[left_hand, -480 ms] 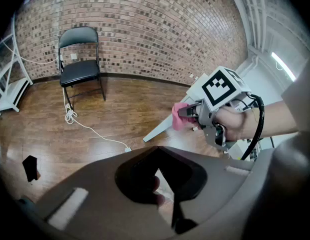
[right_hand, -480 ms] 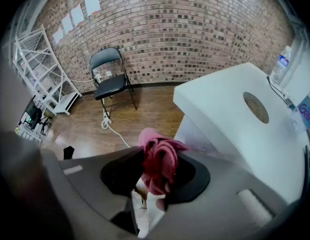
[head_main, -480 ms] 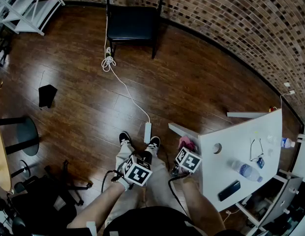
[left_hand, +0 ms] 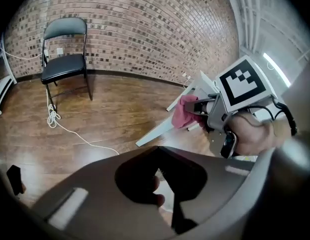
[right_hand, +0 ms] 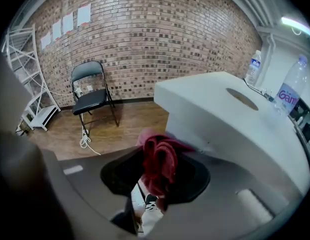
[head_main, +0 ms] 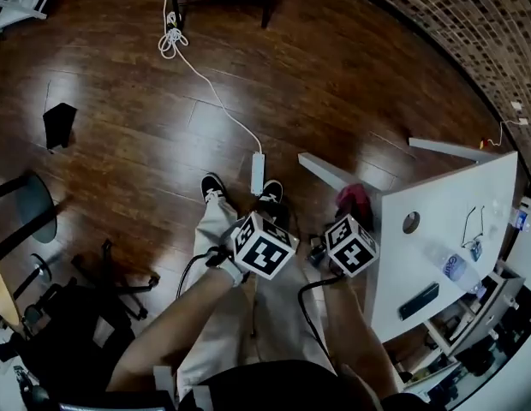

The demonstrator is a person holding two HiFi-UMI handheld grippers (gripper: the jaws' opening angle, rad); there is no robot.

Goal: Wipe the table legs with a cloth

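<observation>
My right tool (head_main: 341,228) gripped the red cloth (head_main: 354,200). The table leg (head_main: 328,171) lay just ahead, slanting leftward down to the floor. My left tool (head_main: 248,228), clenched empty, sat farther off.

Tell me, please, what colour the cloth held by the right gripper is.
Dark red, leaning to pink; the cloth shows best in the right gripper view.

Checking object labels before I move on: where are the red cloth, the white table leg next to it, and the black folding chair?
red cloth (right_hand: 159,164): right gripper view, the bunched middle fold.
table leg (head_main: 332,173): head view, mid-length of the slanted white leg.
folding chair (left_hand: 65,68): left gripper view, the black seat.
</observation>
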